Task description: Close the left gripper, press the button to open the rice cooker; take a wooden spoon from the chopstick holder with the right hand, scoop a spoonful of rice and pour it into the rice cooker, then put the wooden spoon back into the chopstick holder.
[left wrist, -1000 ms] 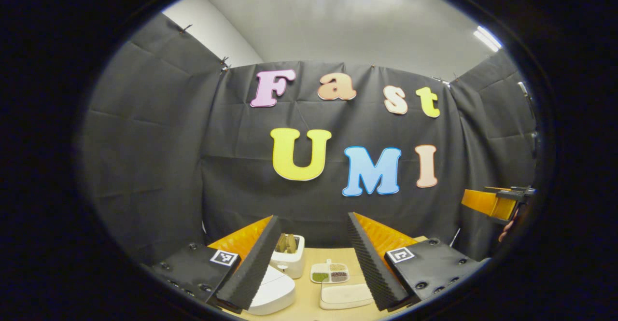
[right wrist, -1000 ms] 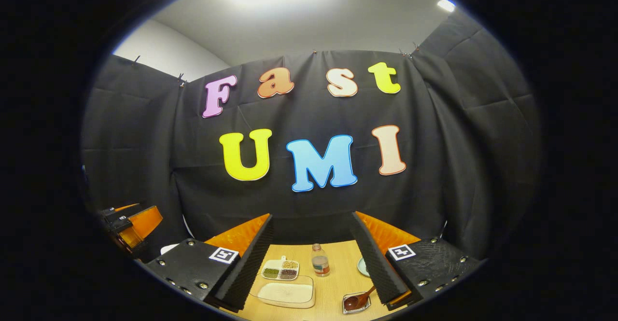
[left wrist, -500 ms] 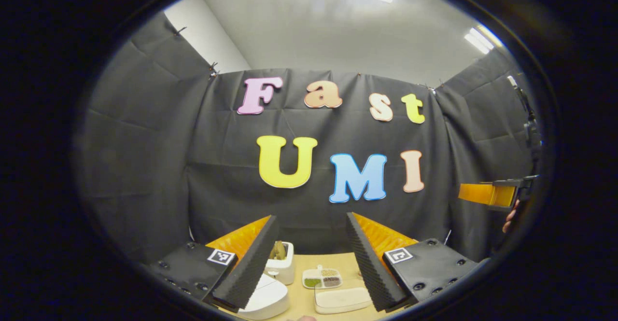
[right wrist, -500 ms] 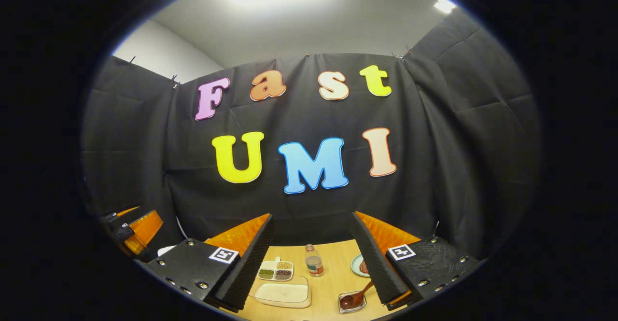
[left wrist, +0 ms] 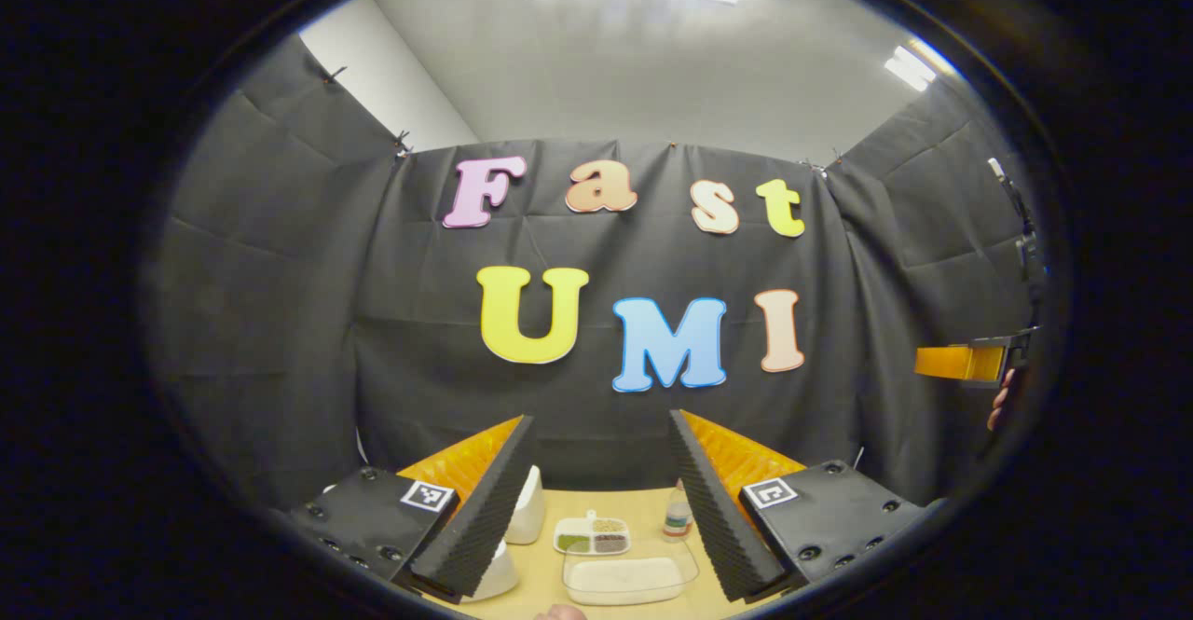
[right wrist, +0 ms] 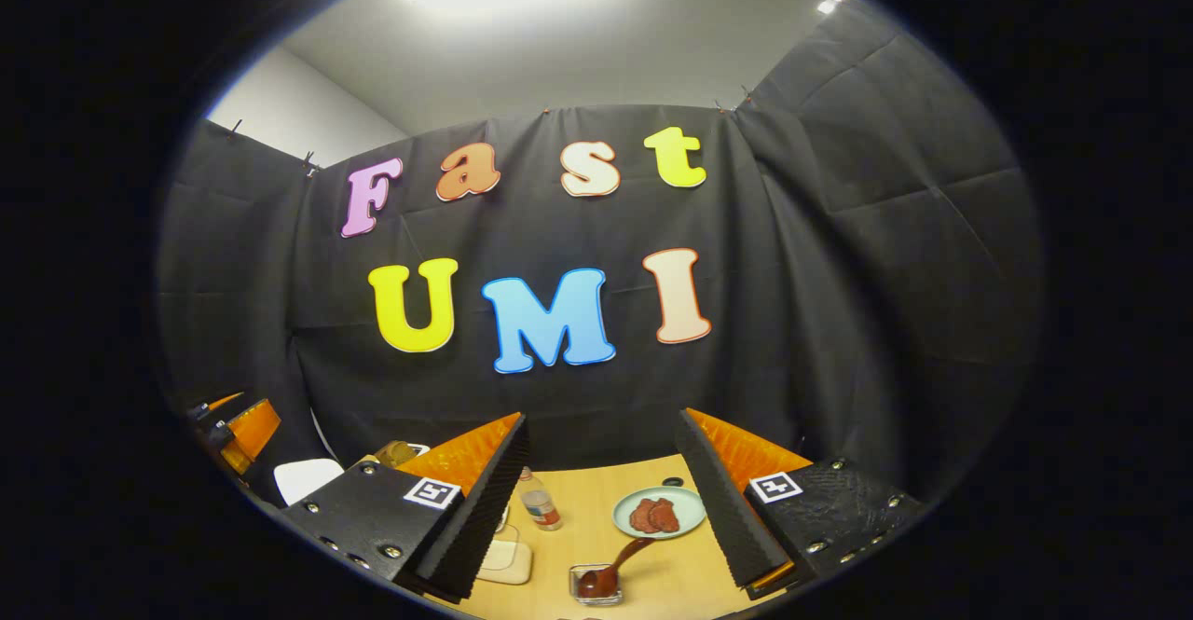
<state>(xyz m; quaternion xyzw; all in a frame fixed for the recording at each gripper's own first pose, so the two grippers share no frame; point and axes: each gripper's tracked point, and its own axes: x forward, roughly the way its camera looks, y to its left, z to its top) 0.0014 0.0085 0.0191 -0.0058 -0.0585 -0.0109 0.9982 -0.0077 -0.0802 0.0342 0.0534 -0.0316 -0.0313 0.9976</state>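
My left gripper (left wrist: 602, 420) is held open above the near edge of the wooden table (left wrist: 545, 559), nothing between its fingers. Past its left finger stand the white chopstick holder (left wrist: 528, 508) and a corner of the white rice cooker (left wrist: 497, 575), both partly hidden. A clear container of rice (left wrist: 623, 580) lies straight ahead. My right gripper (right wrist: 601, 420) is also open and holds nothing. In the right gripper view the rice cooker (right wrist: 306, 478) and the chopstick holder (right wrist: 395, 453) with wooden utensils sit far left, beside the left gripper (right wrist: 235, 426). The right gripper (left wrist: 967, 361) hangs at the left gripper view's right edge.
A sectioned dish of grains (left wrist: 592, 536) and a small bottle (left wrist: 678, 514) stand behind the rice container. The right gripper view has the bottle (right wrist: 539, 508), a plate of red slices (right wrist: 659, 513) and a small glass dish with a spoon in dark sauce (right wrist: 599, 581).
Both views have swung to the right, so the table's things slid left. The bottle came into the left gripper view and the plate into the right gripper view. Both grippers stay open.
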